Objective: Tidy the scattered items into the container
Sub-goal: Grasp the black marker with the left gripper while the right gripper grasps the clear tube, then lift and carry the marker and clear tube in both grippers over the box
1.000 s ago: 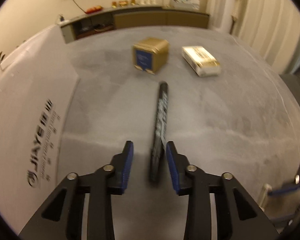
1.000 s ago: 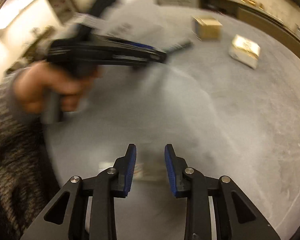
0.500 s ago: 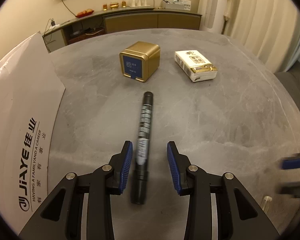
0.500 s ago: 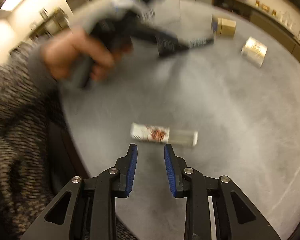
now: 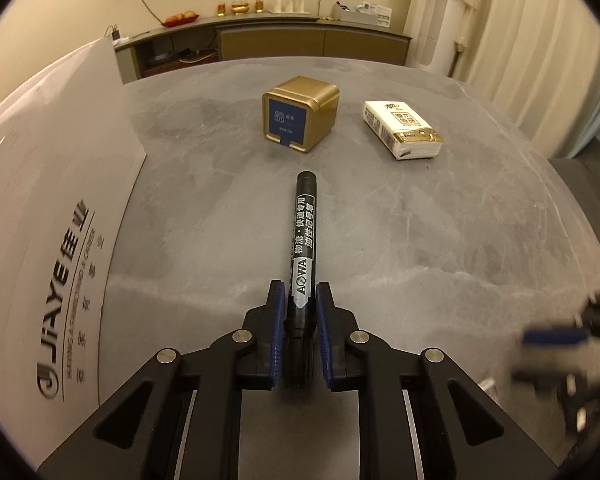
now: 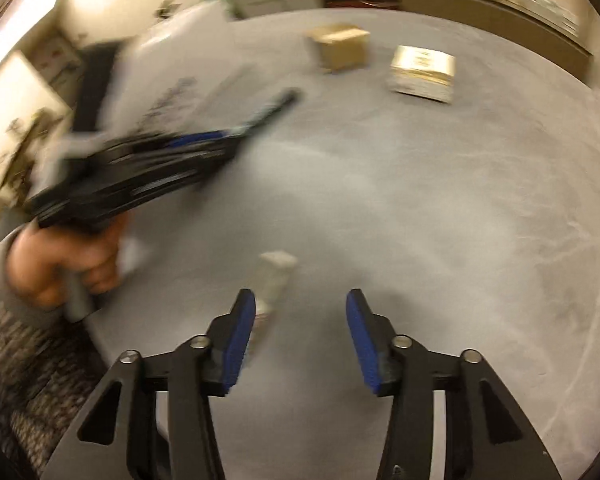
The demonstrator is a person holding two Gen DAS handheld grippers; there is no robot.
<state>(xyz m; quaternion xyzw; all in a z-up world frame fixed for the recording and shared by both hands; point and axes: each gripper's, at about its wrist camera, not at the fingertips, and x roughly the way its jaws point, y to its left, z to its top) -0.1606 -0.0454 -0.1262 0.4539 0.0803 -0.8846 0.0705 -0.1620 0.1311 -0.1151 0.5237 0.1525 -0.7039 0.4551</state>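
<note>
Clamping my left gripper (image 5: 301, 312) on the black marker (image 5: 303, 248), which points toward the gold tin (image 5: 300, 114) with the white container (image 5: 48, 216) left of it, I judge a level lift without twisting will keep it from slipping. From the right wrist, my right gripper (image 6: 300, 320) hangs with fingers apart near a blurred small clear tube (image 6: 272, 280) lying on the grey surface (image 6: 440, 220), well short of that tin.
</note>
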